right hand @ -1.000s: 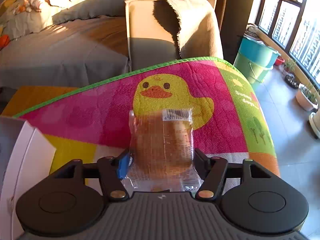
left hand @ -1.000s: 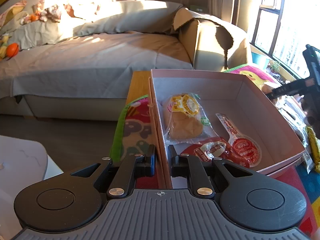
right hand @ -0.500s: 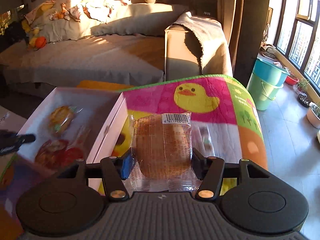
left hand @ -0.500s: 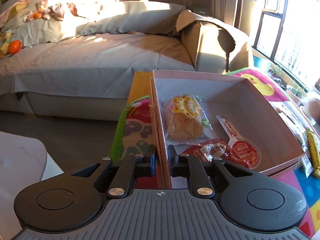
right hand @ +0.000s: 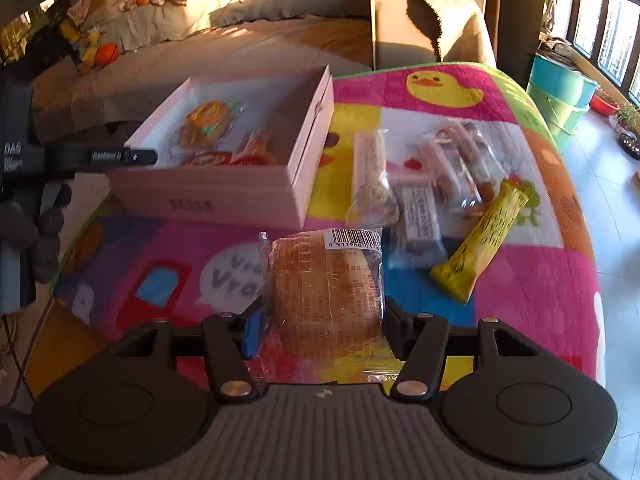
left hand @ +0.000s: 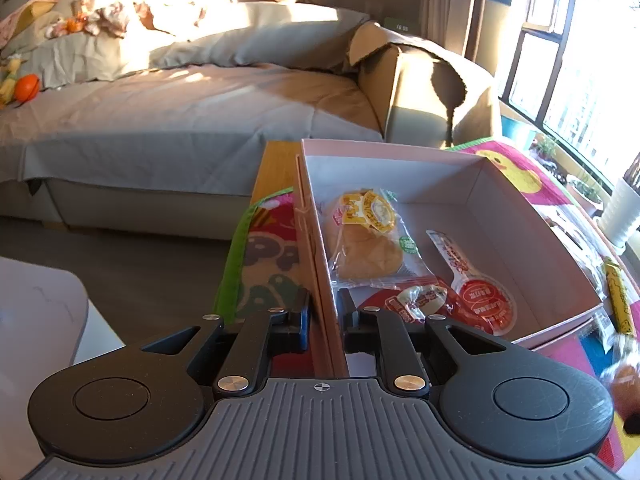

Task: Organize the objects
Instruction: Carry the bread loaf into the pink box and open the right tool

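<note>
- While the right gripper (right hand: 322, 330) pinches a wrapped bun (right hand: 324, 292) between its pads at the lower centre of its view, the packet hangs above the colourful mat (right hand: 532, 280), short of the pink box (right hand: 224, 196).
- Clamped tight on the near side wall of that box, low in the left wrist view, the left gripper (left hand: 323, 318) steadies it.
- To do this step well, I judge the bun should travel toward the upper left of the right wrist frame, clear the box rim, and come down on the bare floor of the box rather than on the packets already there; the grip should ease only once the bun is low inside.
- Inside the box lie a bun in a yellow-labelled wrapper (left hand: 366, 236), a red round sachet (left hand: 482, 304) and a red wrapped snack (left hand: 416, 300).
- Outside it, right of the box in the right wrist view, clear-wrapped snacks (right hand: 416, 192) and a yellow bar (right hand: 484, 240) wait on the mat.
</note>
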The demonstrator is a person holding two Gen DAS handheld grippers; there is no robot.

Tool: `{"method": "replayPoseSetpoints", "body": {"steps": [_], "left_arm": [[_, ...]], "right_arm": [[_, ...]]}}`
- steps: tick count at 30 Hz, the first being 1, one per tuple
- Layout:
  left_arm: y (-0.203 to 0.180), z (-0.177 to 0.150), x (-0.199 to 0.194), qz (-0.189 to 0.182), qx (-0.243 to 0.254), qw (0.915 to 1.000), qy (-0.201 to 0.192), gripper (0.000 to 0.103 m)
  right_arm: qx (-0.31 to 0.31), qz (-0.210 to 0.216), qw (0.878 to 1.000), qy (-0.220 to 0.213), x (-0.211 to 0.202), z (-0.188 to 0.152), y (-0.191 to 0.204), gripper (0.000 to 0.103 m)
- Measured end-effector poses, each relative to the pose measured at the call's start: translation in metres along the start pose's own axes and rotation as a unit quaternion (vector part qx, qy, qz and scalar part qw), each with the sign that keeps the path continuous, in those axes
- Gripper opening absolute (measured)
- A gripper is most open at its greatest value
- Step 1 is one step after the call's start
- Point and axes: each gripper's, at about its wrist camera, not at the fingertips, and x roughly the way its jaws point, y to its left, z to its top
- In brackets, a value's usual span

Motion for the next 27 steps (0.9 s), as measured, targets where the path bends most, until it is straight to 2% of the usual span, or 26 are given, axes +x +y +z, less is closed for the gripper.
{"method": "replayPoseSetpoints", "body": {"steps": [9,17,24,27], "left_arm": [[0.0,-0.001,0.0,-0.001,-0.005,1.0,-0.001,0.017],[-0.003,-0.002,0.002,0.004,-0.004,1.0,-0.002,0.016],[-0.004,-0.001,0.001,0.007,-0.004,1.0,0.0,0.016],[-0.003,-0.002,0.001,0.004,-0.007,1.0,0.0,0.016]], "right_arm": [[0.017,-0.026,0.999,0.019,0.01,-0.014,-0.006,0.059],[-0.027,-0.039,0.999,0.011,0.015,-0.022,0.006,0.058],[-0.028,0.004,1.0,0.011,0.001,-0.016,0.008,0.056],[-0.024,0.02,1.0,-0.002,-0.014,-0.006,0.009,0.056]]}}
